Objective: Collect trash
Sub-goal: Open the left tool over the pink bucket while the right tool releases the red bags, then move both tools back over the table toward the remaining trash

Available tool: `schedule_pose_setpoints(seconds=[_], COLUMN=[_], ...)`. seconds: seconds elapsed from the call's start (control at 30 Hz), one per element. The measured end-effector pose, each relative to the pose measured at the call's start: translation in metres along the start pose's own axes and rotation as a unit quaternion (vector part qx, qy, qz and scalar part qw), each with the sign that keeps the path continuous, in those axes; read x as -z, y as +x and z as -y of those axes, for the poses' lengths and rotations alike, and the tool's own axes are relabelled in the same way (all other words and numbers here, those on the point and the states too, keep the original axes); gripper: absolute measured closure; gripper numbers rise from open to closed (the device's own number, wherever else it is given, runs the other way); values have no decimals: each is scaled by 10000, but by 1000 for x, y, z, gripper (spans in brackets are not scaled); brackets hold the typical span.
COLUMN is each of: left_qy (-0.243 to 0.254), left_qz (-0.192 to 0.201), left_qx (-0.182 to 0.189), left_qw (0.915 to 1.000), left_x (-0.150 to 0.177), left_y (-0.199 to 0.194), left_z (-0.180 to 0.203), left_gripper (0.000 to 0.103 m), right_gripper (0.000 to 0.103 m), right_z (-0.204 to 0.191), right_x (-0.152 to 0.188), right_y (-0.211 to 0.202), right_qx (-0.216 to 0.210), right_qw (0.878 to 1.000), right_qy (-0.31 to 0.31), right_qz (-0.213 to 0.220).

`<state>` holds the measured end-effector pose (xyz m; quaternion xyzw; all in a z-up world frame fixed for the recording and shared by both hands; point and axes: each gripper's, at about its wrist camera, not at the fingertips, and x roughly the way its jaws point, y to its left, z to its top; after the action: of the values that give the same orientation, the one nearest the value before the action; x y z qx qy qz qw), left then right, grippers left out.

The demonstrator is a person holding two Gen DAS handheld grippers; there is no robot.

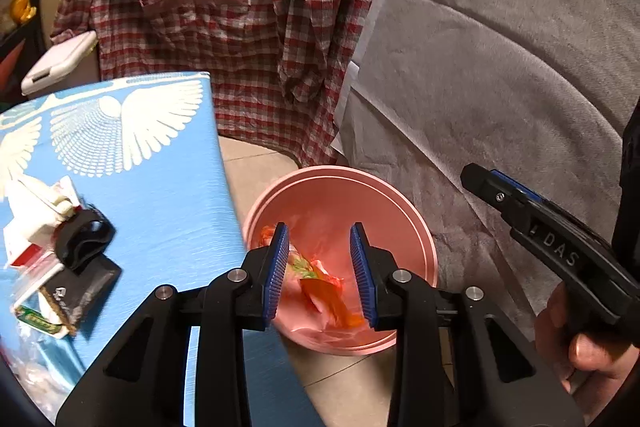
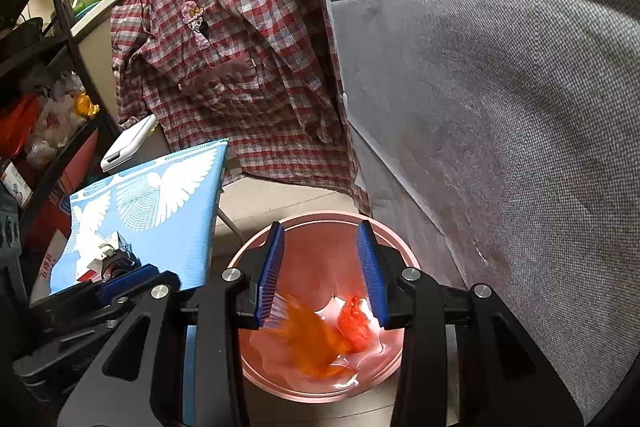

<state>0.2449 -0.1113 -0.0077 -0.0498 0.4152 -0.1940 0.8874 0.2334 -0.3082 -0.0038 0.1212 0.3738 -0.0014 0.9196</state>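
Right wrist: with both grippers' fingers parted and empty over the bin, pinch the next light wrapper (crinkly, slippery) mid-fold.

Both wrist cams look steeply down, close over shared pink bin, side by side.

Orange wrapper in pink bin is smearing with motion blur, shape unreadable; the right gripper's arms are covering the bin's near rim; clutter on blue table is running off left edge, labels too small to read
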Motion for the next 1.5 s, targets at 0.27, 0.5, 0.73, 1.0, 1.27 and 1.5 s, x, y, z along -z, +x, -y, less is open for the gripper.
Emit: schedule_pose_setpoints(seconds=[0.27,0.5,0.73,1.0,1.27,1.5], left_qy=[155,239,-17,-501,-1100,-1368], left_qz=[318,631,899,1062,931,771], left_qx=[-202,-454,-727,-1075,-1329,-1473], left_qw=[9992,9967,9933,9872,9806,9765], left_x=[-1,3,13,33,57,73], left_y=[-46,-98,-152,-199,-224,-231], left_z=[-15,-49,-105,-172,-236,-268], left_gripper=[71,71,77,79,80,80], right_gripper=[64,64,70,75,74,65], right_z=[-23,-50,-80,-135,-207,-275], right_x=[4,15,26,38,69,111], right_y=[-22,-44,-61,-73,-64,-53], right_qx=[-233,-538,-961,-1574,-2294,-2729], right_qw=[9991,9959,9910,9793,9548,9239], right_qy=[-267,-587,-784,-1159,-1880,-2680], right_qz=[246,419,496,523,191,-141])
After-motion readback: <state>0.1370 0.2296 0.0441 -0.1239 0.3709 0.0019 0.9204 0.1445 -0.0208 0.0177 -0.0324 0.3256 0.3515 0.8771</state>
